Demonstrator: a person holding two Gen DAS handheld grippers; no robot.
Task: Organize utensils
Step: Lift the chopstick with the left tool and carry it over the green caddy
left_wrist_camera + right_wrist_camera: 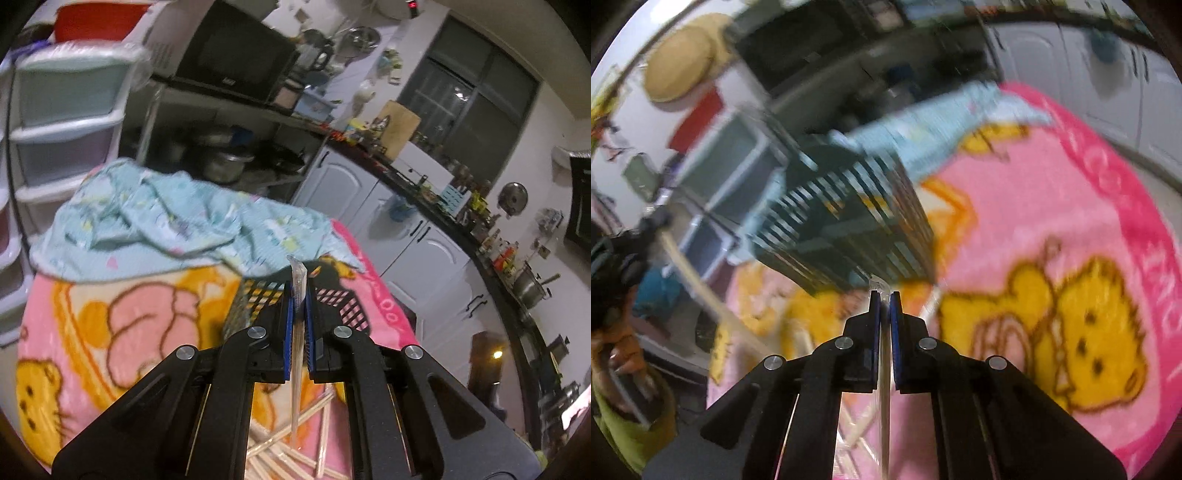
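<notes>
Clear-sleeved chopsticks (297, 332) stand clamped in the left gripper (298, 306), the black mesh holder (258, 302) just ahead; the right gripper (885, 295) pinches another wrapped pair (884, 387). Slick wrappers may slip, or tips snag the mesh.

i see a fuzzy fleece blanket (122, 332) under crumpled thin cotton cloth (155, 218). basket (255, 299) is matt black mesh. chopsticks (297, 332) sit in a glossy clear plastic sleeve. left gripper (298, 295): matt black plastic, shiny metal pins, blue pads (290, 332).
</notes>
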